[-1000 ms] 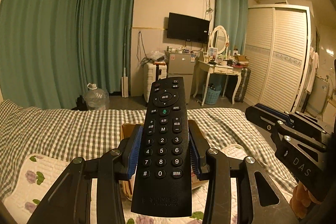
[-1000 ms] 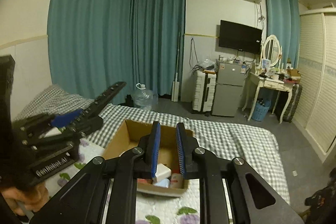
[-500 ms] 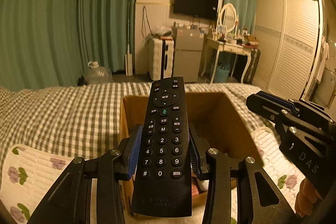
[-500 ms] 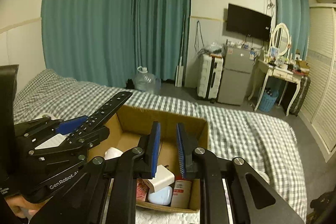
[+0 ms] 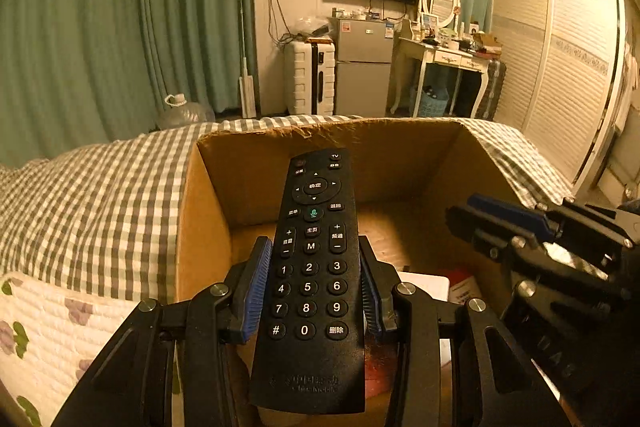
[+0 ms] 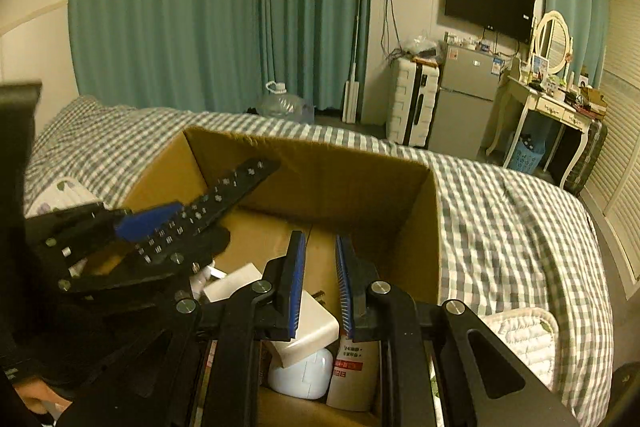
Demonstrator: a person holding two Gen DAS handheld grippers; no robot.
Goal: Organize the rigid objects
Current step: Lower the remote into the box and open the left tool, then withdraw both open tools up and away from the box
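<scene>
Left wrist view: black remote (image 5: pixel 310 279) clamped at its number pad between the blue pads of the left hand-held gripper (image 5: pixel 312 291), buttons up, tip poised over the open cardboard box (image 5: pixel 200 227) on the bed (image 5: pixel 92 187). Probably light, stiff and smooth-sided, so best held across the narrow edges near mid-length, as here. Right hand-held gripper (image 5: pixel 504 215) seen alongside, jaw gap hidden.

Right wrist view: right hand-held gripper (image 6: pixel 320 283) closed and empty above the box. Shown only here: white charger (image 6: pixel 308 331), white case (image 6: pixel 300 375) and bottle (image 6: pixel 352 371) packed at the near end; far floor of the box bare.
</scene>
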